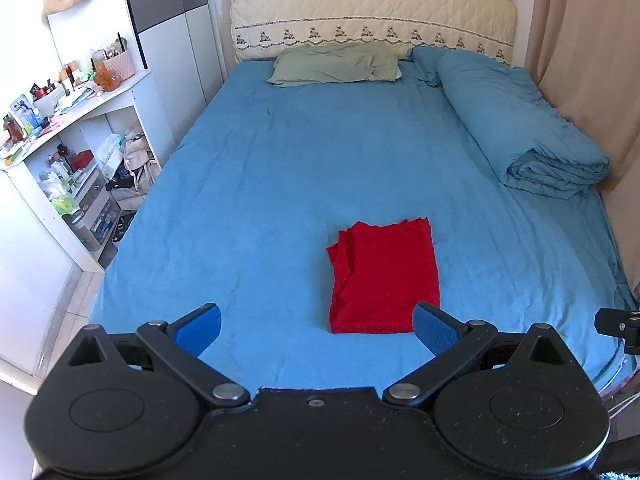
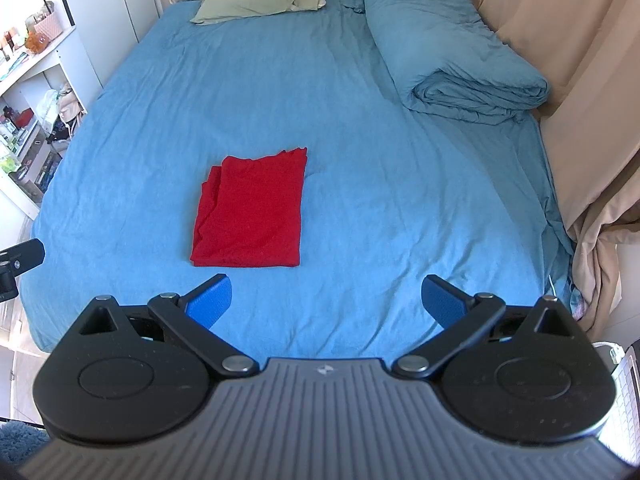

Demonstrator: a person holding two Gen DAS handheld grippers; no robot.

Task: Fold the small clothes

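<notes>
The left claw (image 1: pixel 316 330) hangs above the near edge of the bed (image 1: pixel 256 168), its blue pads spread wide and nothing between them. Its right pad (image 1: pixel 434 330) overlaps the near right corner of the red cloth (image 1: pixel 384 276) in the left wrist view, but whether it touches the fabric cannot be told; it looks to be above it.

The cloth lies on the blue sheet in the near half of the bed, roughly midway between the left and right edges, well apart from the pillow (image 1: pixel 336 65) at the head and the rolled duvet (image 1: pixel 520 124) along the right edge. It is already a compact rectangle of several layers, with stacked folds showing down its left side and a slightly ragged far edge.

The right claw (image 2: pixel 326 300) is likewise released and empty, hovering over bare sheet near the foot edge, to the right of the cloth (image 2: pixel 250 212) and clear of it.

Judging by this, the folding of this piece looks finished or nearly so, and both claws stand off. If one more fold is wanted, the next move calls for pinching the two near corners through all layers and carrying them to the far edge without letting the loose left layers slide.
</notes>
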